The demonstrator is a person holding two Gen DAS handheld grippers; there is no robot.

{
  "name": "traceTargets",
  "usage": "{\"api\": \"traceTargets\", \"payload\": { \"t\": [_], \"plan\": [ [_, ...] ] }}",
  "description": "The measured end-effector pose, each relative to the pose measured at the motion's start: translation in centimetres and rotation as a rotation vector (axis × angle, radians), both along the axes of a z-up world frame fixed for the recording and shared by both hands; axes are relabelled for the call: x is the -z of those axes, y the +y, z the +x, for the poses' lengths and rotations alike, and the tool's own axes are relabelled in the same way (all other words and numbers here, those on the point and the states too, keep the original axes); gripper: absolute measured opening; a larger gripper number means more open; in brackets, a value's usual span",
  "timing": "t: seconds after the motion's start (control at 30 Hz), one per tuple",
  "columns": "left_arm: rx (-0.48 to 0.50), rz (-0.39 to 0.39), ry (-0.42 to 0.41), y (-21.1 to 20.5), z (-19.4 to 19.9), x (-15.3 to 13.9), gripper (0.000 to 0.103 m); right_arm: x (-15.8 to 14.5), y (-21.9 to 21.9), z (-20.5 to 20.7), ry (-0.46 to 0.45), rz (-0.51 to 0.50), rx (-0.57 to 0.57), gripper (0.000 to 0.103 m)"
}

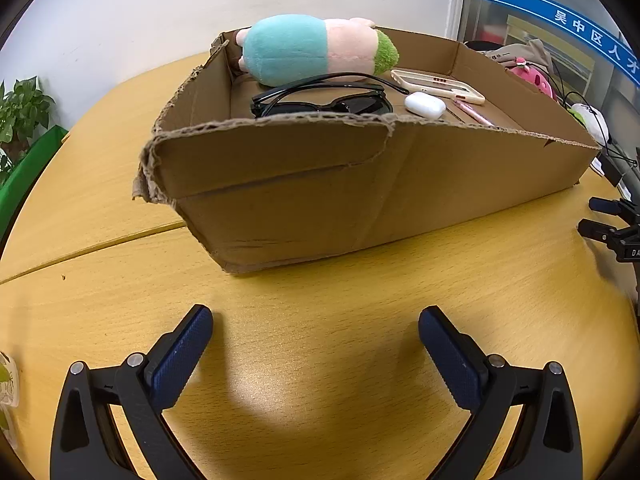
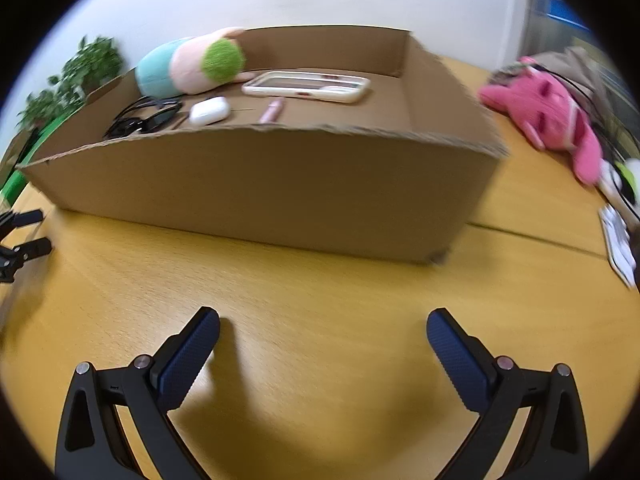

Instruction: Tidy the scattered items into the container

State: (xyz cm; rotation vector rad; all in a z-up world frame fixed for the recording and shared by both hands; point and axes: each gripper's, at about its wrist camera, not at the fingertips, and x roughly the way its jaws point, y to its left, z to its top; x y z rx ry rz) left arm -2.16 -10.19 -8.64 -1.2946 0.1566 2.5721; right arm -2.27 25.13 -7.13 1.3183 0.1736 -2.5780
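A shallow cardboard box (image 1: 320, 192) (image 2: 260, 196) stands on the yellow wooden table. Inside it lie a teal, pink and green plush toy (image 1: 316, 48) (image 2: 188, 66), black sunglasses (image 1: 324, 100) (image 2: 144, 120), a white earbud case (image 1: 425, 105) (image 2: 209, 111), a phone in a cream case (image 1: 438, 86) (image 2: 306, 86) and a pink pen (image 1: 472, 114) (image 2: 273, 111). My left gripper (image 1: 316, 328) hovers open over bare table in front of the box. My right gripper (image 2: 323, 330) is likewise open and empty before the box's near wall. Each gripper shows at the edge of the other's view.
A pink plush (image 2: 548, 112) (image 1: 534, 78) and a beige bundle lie on the table right of the box, with cables and a white item (image 2: 618, 240) nearby. A potted plant (image 1: 20, 116) (image 2: 76, 76) stands at the left. A white wall is behind.
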Motion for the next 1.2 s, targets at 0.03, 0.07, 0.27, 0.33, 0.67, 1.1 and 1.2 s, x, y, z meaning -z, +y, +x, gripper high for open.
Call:
{"api": "traceTargets", "payload": {
  "t": [0.03,0.07,0.27,0.33,0.67,1.1,1.2],
  "plan": [
    [0.008,-0.001,0.0,0.0,-0.08,0.0,0.103,-0.01,0.04,0.09,0.0,0.0,-0.001,0.103],
    [0.018,-0.001,0.001,0.02,-0.15,0.01,0.103,0.01,0.08,0.14,-0.001,0.0,-0.002,0.103],
    [0.051,0.001,0.001,-0.19,-0.36,-0.03,0.103,0.01,0.12,0.15,-0.001,0.002,-0.003,0.103],
    [0.05,0.002,0.001,-0.23,-0.39,-0.05,0.103,-0.01,0.11,0.16,-0.001,0.002,-0.004,0.103],
    [0.048,0.001,0.001,-0.13,-0.22,-0.08,0.103,-0.01,0.22,0.13,-0.002,0.002,-0.014,0.103],
    [0.047,0.0,0.0,-0.06,-0.16,-0.11,0.103,-0.04,0.28,0.03,-0.003,0.002,-0.014,0.103],
    [0.048,0.0,0.0,-0.05,-0.14,-0.11,0.103,-0.05,0.28,0.02,-0.003,0.002,-0.014,0.103]
  ]
}}
